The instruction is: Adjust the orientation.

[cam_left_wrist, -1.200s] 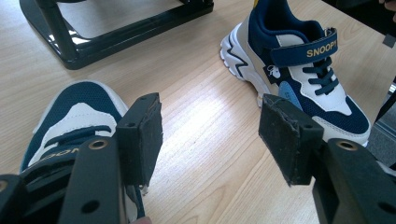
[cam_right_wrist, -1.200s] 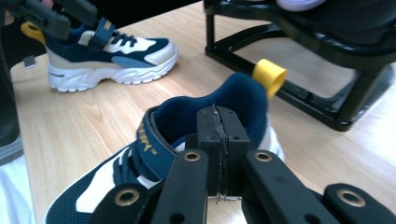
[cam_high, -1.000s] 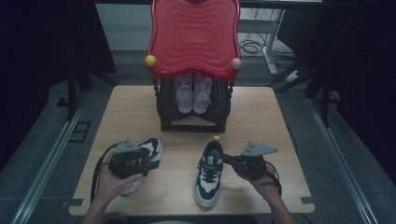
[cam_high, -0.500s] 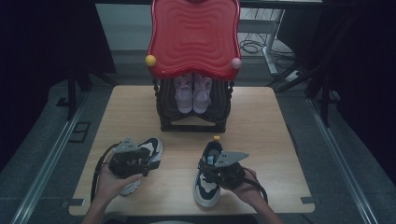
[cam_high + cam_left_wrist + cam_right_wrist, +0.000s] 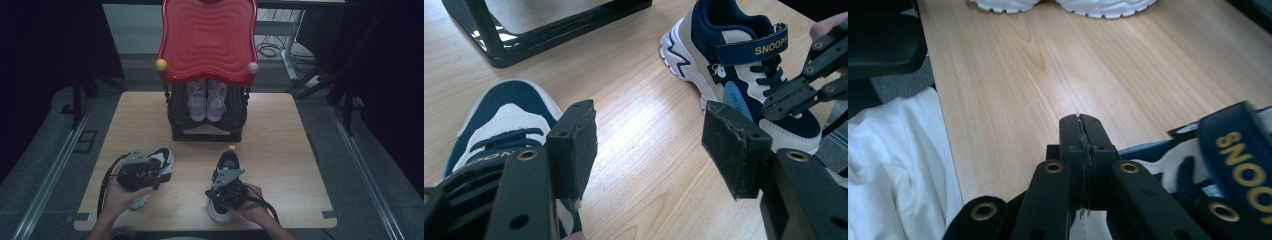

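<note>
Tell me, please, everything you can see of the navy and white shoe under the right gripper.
The right-hand shoe is a child's trainer with navy mesh, cream panels, a chunky white sole with a zigzag side, dark laces and a navy strap lettered SNOOPY in yellow. It lies upright on the wooden table, toe toward the person, a yellow tab at its heel toward the black rack. The right gripper, jaws shut, sits over its front, empty; whether it touches the shoe is unclear.
</note>
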Demonstrator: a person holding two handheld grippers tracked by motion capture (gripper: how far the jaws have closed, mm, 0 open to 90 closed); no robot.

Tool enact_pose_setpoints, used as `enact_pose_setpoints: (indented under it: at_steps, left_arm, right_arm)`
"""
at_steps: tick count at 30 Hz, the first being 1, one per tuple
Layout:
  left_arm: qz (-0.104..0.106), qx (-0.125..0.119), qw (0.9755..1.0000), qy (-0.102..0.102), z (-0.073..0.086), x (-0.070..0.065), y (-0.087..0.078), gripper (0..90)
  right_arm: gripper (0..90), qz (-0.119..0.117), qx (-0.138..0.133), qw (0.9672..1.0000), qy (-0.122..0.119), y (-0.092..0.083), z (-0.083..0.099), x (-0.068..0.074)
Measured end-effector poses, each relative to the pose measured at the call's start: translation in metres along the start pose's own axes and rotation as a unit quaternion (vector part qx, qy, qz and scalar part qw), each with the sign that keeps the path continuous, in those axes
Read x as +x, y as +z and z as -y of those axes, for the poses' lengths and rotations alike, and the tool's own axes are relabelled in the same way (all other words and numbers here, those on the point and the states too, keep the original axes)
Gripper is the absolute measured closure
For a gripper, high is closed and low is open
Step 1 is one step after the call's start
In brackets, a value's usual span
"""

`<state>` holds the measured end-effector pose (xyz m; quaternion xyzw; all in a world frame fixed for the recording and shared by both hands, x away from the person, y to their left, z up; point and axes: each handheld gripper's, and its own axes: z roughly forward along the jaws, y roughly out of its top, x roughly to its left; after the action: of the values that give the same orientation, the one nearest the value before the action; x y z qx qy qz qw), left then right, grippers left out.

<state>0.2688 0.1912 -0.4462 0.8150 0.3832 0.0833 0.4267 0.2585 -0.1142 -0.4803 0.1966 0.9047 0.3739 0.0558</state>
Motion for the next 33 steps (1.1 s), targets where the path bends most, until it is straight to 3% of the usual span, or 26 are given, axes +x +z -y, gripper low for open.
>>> enact_pose_setpoints:
  at_steps: [12, 17, 33]
  left_arm:
    - [-0.001, 0.005, 1.0, 0.002, 0.001, 0.001, 0.001, 39.0]
    - [-0.001, 0.005, 1.0, 0.0, 0.002, 0.001, 0.001, 39.1]
    - [-0.004, 0.005, 1.0, -0.001, 0.003, 0.003, -0.001, 39.1]
  right_arm:
    - [89.9, -0.012, 0.041, 0.999, -0.015, 0.01, 0.004, 0.011]
    - [90.0, -0.01, 0.045, 0.9988, -0.015, 0.01, 0.004, 0.013]
    - [90.0, 0.02, 0.056, 0.9982, 0.004, -0.019, 0.028, 0.005]
